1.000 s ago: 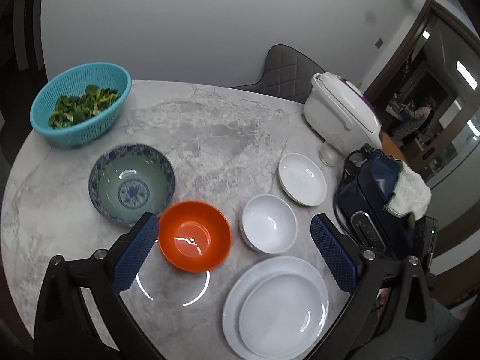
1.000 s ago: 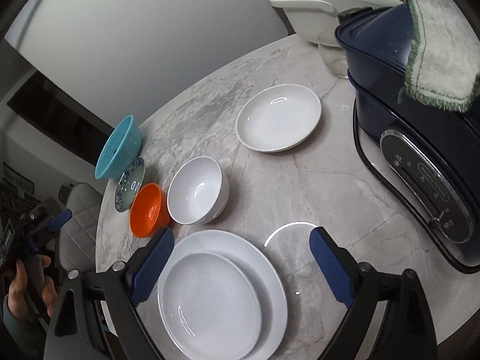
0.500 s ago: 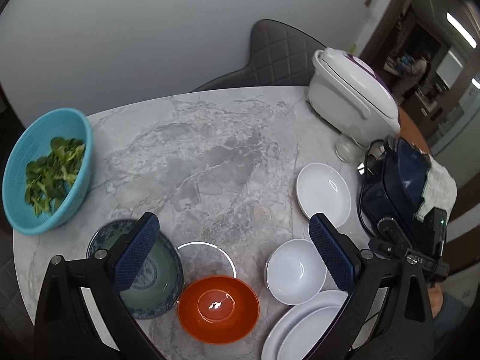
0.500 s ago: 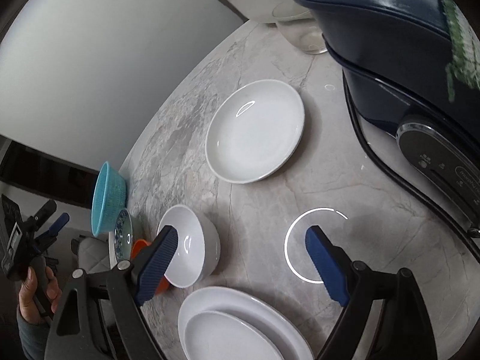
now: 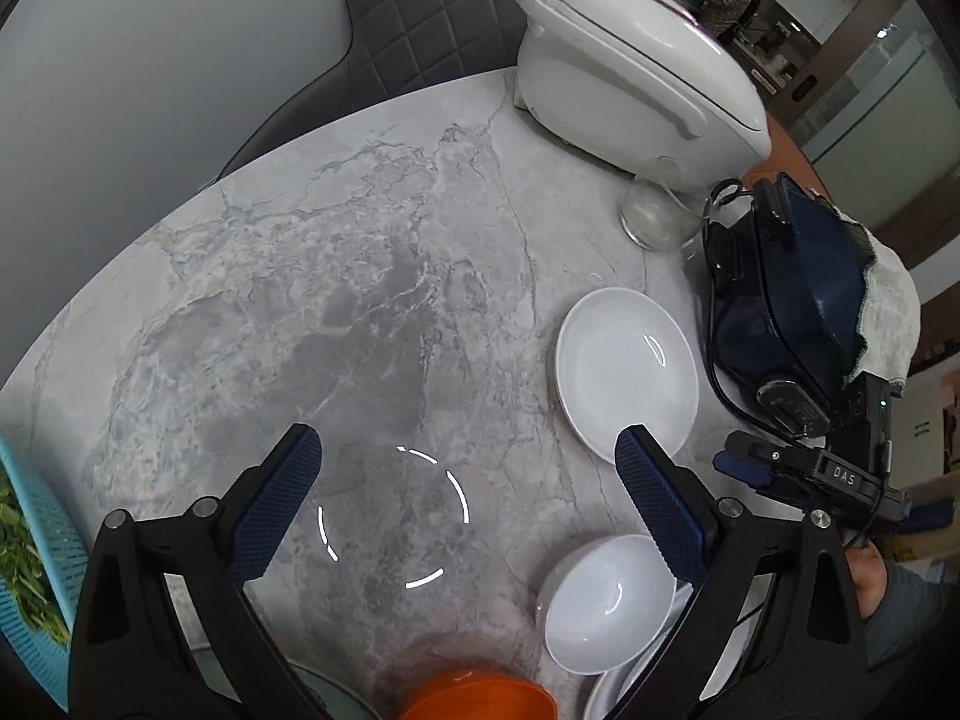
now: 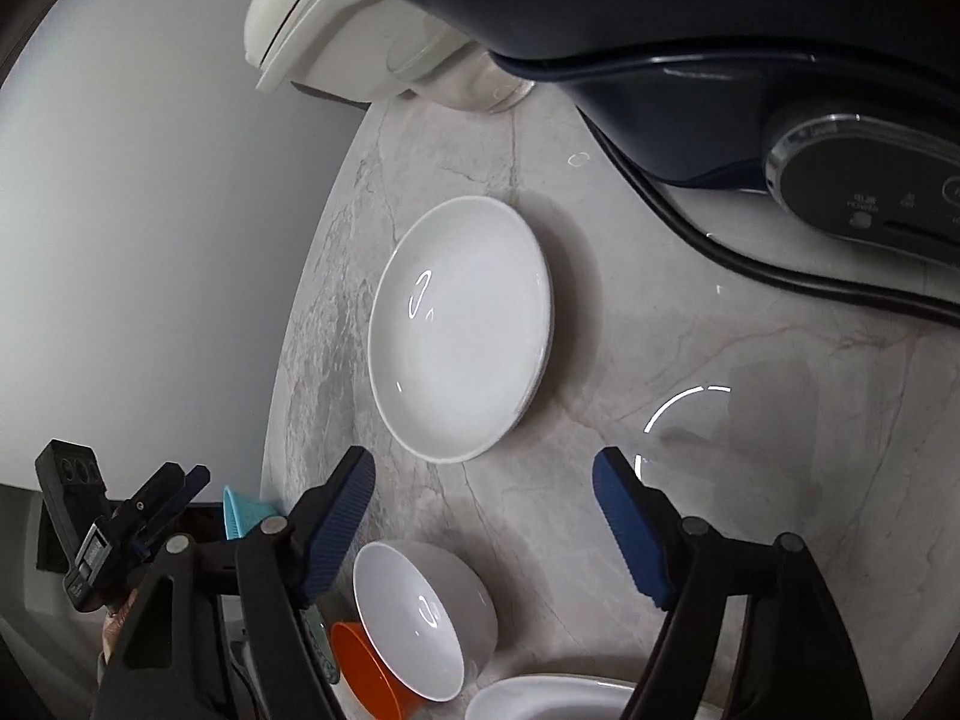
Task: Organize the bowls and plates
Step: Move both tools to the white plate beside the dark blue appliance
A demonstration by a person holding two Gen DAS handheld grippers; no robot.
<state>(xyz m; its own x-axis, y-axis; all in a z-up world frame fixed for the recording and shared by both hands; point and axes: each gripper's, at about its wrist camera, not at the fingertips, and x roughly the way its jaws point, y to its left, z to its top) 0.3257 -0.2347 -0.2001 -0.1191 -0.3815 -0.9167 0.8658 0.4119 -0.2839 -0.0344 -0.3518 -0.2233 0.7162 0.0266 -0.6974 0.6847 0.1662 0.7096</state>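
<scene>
- Closing in on the small round white ceramic plate (image 6: 459, 330), alone on the grey marble tabletop (image 5: 360, 300) beside the dark blue appliance (image 6: 690, 30).
- Right gripper (image 6: 483, 531) pitched downward just short of the plate's near rim, blue pads apart and empty, just narrowed.
- Left gripper (image 5: 468, 504) angled steeply over bare marble, fingers wide apart, holding nothing.
- Best done by straddling the thin rim squarely, then lifting level; likely destination the stacked white plates (image 6: 552, 699) beyond the white bowl (image 6: 420, 618).

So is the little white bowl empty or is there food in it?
Empty. The white bowl shows only its clean, shiny inside with a light glint; same in the left wrist view.
</scene>
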